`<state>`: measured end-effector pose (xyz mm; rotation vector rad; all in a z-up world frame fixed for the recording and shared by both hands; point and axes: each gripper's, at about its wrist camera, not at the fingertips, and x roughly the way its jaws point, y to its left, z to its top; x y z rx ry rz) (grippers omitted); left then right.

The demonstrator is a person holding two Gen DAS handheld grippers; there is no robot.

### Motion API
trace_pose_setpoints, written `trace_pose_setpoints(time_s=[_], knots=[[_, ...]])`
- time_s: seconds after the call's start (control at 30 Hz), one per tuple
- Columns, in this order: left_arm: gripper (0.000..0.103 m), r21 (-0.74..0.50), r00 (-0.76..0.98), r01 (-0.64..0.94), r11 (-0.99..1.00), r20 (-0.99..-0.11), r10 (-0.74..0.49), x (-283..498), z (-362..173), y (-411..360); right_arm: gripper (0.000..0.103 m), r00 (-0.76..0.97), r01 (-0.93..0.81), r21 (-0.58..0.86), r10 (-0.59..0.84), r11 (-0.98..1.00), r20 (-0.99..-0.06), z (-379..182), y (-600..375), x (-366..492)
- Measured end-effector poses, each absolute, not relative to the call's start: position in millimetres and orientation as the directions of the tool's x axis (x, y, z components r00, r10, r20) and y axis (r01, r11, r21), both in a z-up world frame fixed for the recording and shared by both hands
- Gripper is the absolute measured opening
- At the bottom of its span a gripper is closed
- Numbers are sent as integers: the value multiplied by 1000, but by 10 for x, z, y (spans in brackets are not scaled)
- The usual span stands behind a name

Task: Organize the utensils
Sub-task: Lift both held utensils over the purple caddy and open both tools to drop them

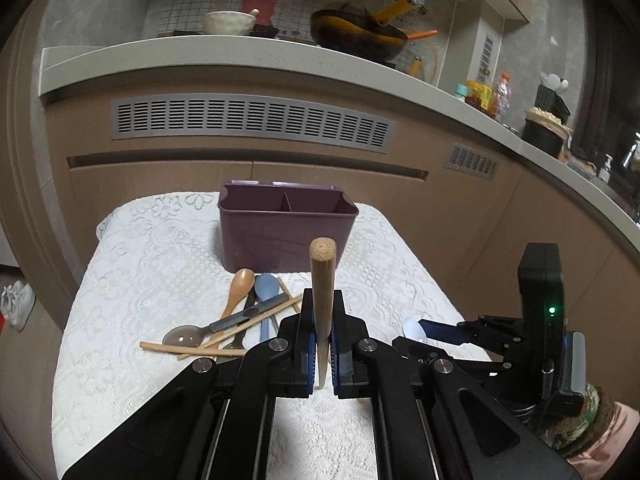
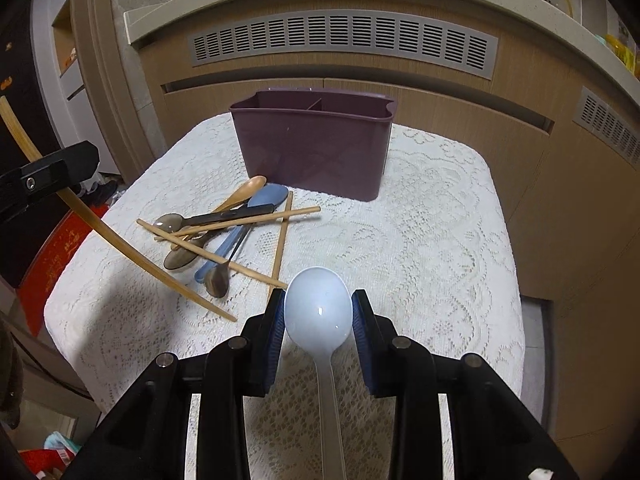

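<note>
My left gripper (image 1: 322,334) is shut on a wooden chopstick (image 1: 322,280), held upright above the lace-covered table (image 1: 160,360); the chopstick also shows in the right wrist view (image 2: 120,246). My right gripper (image 2: 319,312) is shut on the bowl of a white plastic spoon (image 2: 318,312), also seen in the left wrist view (image 1: 414,330). A purple two-compartment utensil holder (image 1: 286,226) (image 2: 316,144) stands at the table's far side. A pile of spoons and chopsticks (image 1: 240,316) (image 2: 224,232) lies in front of it, left of both grippers.
The table stands against brown kitchen cabinets (image 1: 360,184) with vent grilles. The countertop (image 1: 240,56) above carries a bowl, a pan and bottles. Shoes (image 1: 16,300) lie on the floor at the left.
</note>
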<state>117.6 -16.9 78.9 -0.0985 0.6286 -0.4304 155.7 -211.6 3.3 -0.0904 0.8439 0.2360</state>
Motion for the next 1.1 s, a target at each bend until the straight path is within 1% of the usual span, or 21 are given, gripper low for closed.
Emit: trace_pose_setpoints(time_s=[0.13, 0.23, 0.37, 0.53, 0.7, 0.83, 0.9, 1.1], knots=[[5, -223, 724, 373, 901, -537, -433, 1163, 932, -186, 31, 682, -237, 19, 181, 971, -708, 263, -2121, 1490], [5, -207, 749, 384, 900, -499, -435, 1134, 1156, -186, 31, 716, -240, 36, 202, 970, -668, 563, -2128, 1497], [5, -196, 777, 401, 895, -445, -445, 1178, 1563, -163, 31, 777, -246, 22, 210, 969, -594, 1059, -2122, 1541], [5, -212, 789, 405, 889, -411, -457, 1458, 2040, -113, 31, 838, -239, 35, 224, 970, -497, 1670, -2175, 1701], [5, -232, 807, 383, 894, -386, -446, 1813, 2386, -32, 31, 870, -218, 44, 214, 975, -444, 2072, -2255, 1997], [5, -191, 826, 371, 909, -379, -417, 2102, 2550, -22, 31, 879, -223, 81, 237, 971, -413, 2243, -2283, 2250], [5, -183, 833, 366, 912, -373, -409, 2270, 2587, -5, 31, 876, -251, 106, 272, 962, -397, 2259, -2269, 2398], [5, -150, 837, 355, 923, -388, -386, 2742, 2492, -28, 31, 867, -298, 162, 338, 941, -365, 2056, -2191, 2860]])
